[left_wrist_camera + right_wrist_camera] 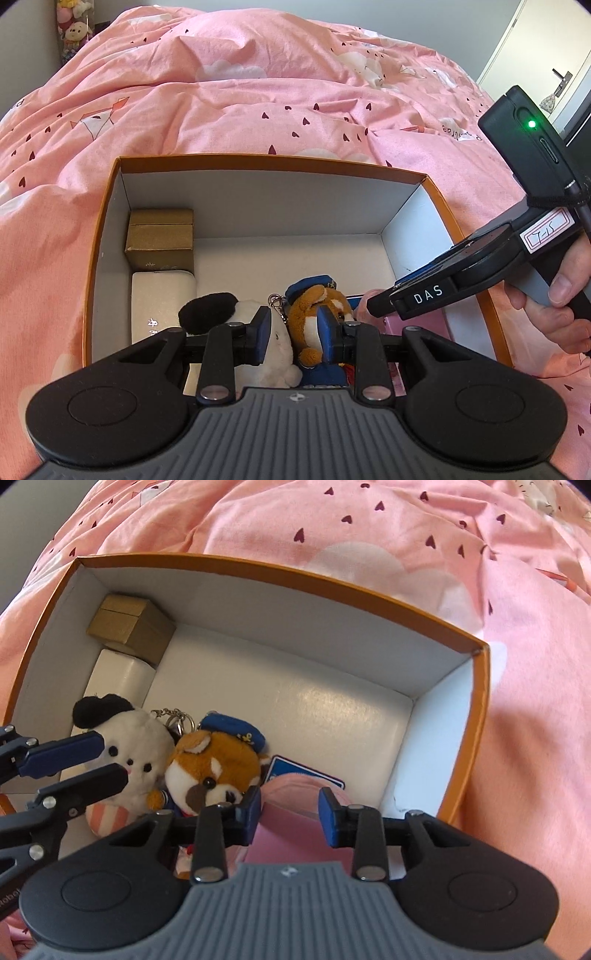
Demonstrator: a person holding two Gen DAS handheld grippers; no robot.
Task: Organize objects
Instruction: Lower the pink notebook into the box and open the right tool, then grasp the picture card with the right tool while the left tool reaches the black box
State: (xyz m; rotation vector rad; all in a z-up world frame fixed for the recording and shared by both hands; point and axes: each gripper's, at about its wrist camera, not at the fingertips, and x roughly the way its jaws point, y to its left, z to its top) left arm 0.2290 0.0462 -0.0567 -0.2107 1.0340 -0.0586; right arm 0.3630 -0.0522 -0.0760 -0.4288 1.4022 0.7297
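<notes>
— Orange-edged box, white inside, sitting on a pink quilt with little dark hearts. What's in it?

— Along the left wall, a small gold box in the far corner and a white box just in front of it, touching. Nearer the front, a white toy dog with a black ear leans against a brown toy animal in a blue cap. A key ring shows between their heads.

— And the right gripper?

— It points steeply down into the near right part of the box. Its blue pads sit narrow, one against each side of a pink box, which fills the gap between them. A blue card lies flat just behind it, partly covered.

— Who holds it?

— A hand wraps its handle, out past the right wall.

— The left gripper?

— Also narrow, hanging over the two toys, about where they meet. From the other camera its fingers lie across the dog's face. I can't tell whether they pinch anything or only hover.

— Beyond the bed?

— Soft toys stacked at the far left and a door at the right.
</notes>
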